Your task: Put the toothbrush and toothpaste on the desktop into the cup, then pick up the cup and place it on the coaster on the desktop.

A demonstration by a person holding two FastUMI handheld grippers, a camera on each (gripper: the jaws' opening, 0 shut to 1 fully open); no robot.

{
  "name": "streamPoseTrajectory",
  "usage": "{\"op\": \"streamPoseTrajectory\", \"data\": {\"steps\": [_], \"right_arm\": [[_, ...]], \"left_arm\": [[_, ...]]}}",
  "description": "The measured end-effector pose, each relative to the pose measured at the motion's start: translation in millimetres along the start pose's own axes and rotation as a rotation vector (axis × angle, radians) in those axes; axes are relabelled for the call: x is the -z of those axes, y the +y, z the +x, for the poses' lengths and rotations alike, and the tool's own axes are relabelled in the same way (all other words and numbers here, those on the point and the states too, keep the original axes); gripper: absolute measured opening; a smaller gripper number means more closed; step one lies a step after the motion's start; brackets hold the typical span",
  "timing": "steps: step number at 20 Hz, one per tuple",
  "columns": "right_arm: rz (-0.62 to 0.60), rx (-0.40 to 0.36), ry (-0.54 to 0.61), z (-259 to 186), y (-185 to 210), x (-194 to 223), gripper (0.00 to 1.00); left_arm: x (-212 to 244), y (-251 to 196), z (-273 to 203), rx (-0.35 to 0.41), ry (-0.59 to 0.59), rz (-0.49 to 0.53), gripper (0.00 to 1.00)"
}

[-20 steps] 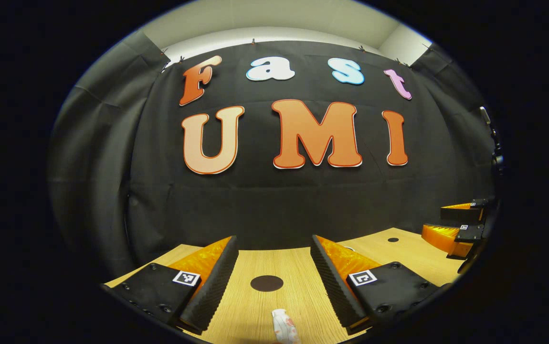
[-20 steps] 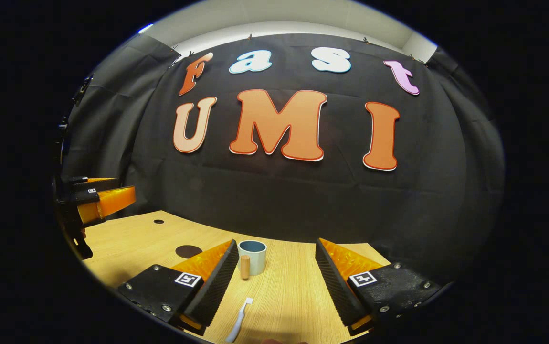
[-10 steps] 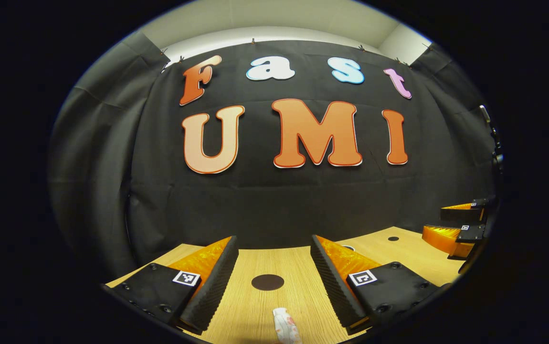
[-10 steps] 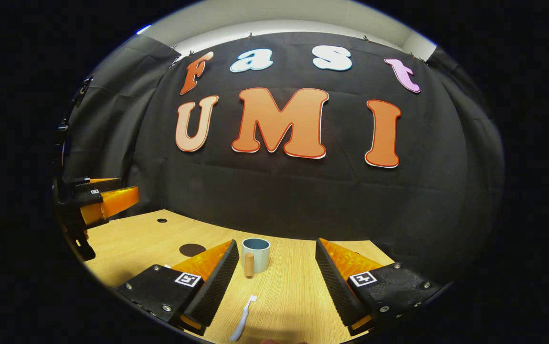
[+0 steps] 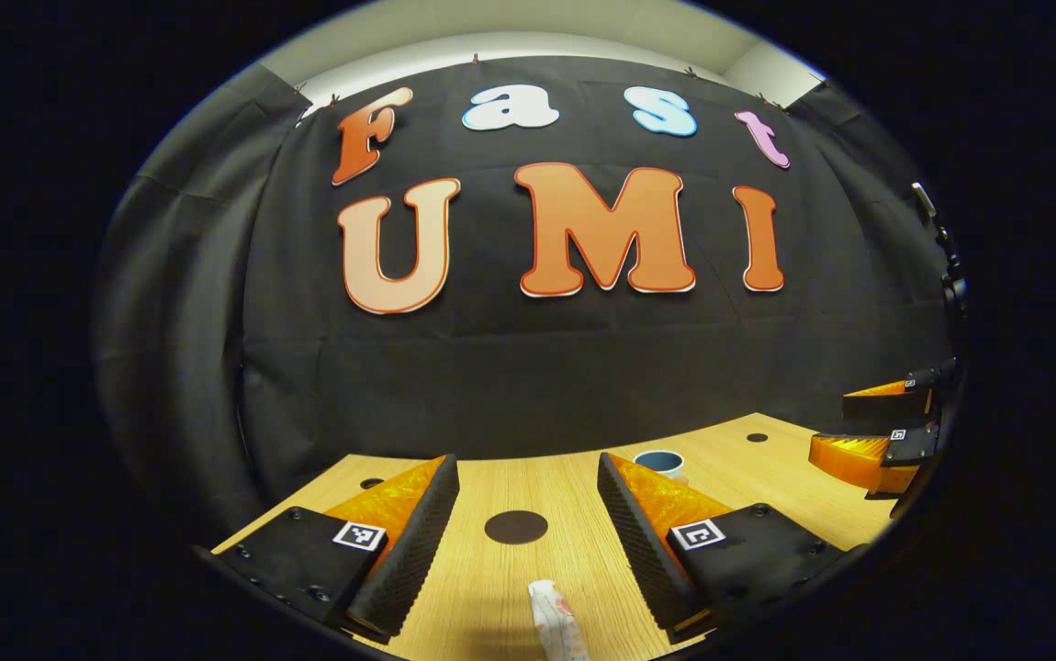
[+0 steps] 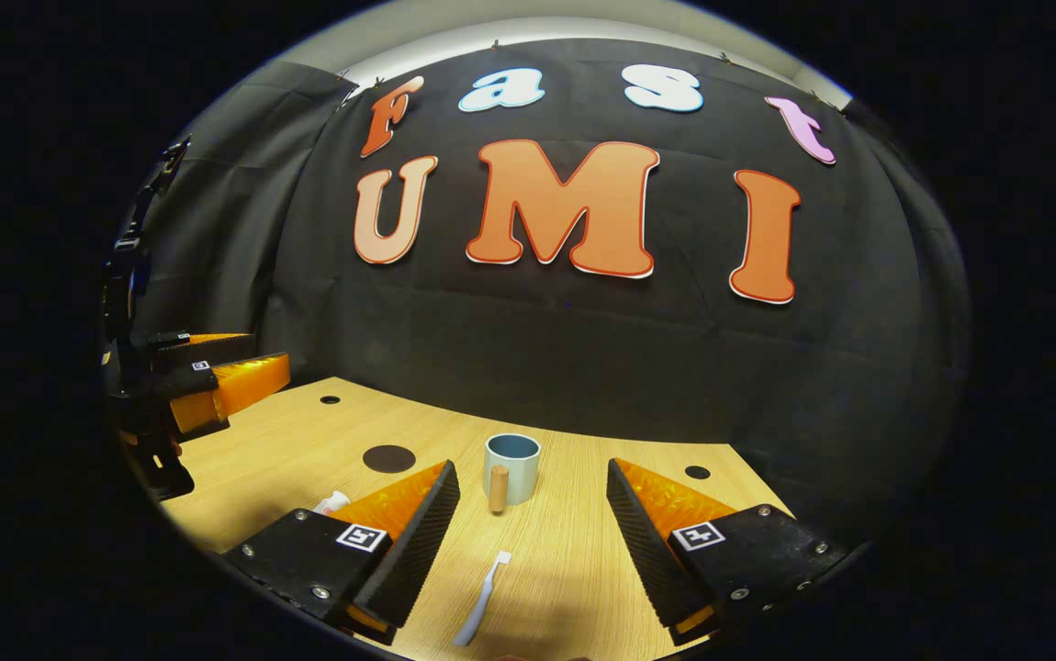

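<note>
In the right gripper view a pale blue cup point(image 6: 511, 466) with a wooden handle stands upright on the desk. A white toothbrush point(image 6: 482, 599) lies in front of it, between my right gripper's point(image 6: 533, 468) open fingers. The dark round coaster point(image 6: 388, 458) lies to the cup's left, and the toothpaste's end point(image 6: 332, 501) peeks out by the left finger. In the left gripper view the toothpaste tube point(image 5: 557, 624) lies low between my left gripper's point(image 5: 526, 464) open fingers. The coaster point(image 5: 516, 527) is just beyond it. The cup's rim point(image 5: 659, 462) shows behind the right finger.
The wooden desk point(image 6: 289, 450) ends at the black cloth wall. It has small round holes point(image 6: 330, 400) near the back. The left gripper point(image 6: 216, 372) hovers at the desk's left side in the right gripper view; the right gripper point(image 5: 877, 427) hovers far right in the left gripper view.
Both views have tipped downward, so more of the desk shows. The cup's rim has come into the left gripper view. Both grippers stay open and hold nothing.
</note>
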State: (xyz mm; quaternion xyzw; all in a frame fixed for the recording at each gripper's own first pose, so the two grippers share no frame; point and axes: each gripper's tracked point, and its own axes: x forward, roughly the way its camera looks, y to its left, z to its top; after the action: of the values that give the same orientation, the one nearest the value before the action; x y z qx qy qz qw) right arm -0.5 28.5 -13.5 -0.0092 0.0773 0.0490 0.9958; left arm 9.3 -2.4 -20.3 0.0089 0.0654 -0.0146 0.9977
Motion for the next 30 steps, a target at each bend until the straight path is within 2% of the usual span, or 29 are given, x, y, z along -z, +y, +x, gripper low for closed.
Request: {"op": "streamPoseTrajectory", "data": {"steps": [6, 10, 13, 26, 27, 30], "right_arm": [[-0.033, -0.025, 0.106, 8, 8, 20, 0.97], [0.0, -0.09, 0.197, 12, 22, 38, 0.97], [0.044, -0.138, 0.307, 17, 31, 62, 0.96], [0.057, -0.158, 0.595, 37, 33, 112, 0.94], [0.058, -0.156, 0.612, 37, 33, 114, 0.88], [0.054, -0.174, 0.661, 37, 40, 122, 0.84]], "left_arm": [[44, 0, 14, 0.027, 0.175, -0.002, 0.97], [74, -2, 15, 0.037, 0.276, -0.011, 0.97], [93, -7, 18, 0.05, 0.349, -0.023, 0.98], [172, -8, 25, 0.056, 0.638, -0.046, 0.98], [178, -8, 25, 0.056, 0.654, -0.055, 0.99], [192, -6, 26, 0.059, 0.69, -0.067, 0.99]]}}
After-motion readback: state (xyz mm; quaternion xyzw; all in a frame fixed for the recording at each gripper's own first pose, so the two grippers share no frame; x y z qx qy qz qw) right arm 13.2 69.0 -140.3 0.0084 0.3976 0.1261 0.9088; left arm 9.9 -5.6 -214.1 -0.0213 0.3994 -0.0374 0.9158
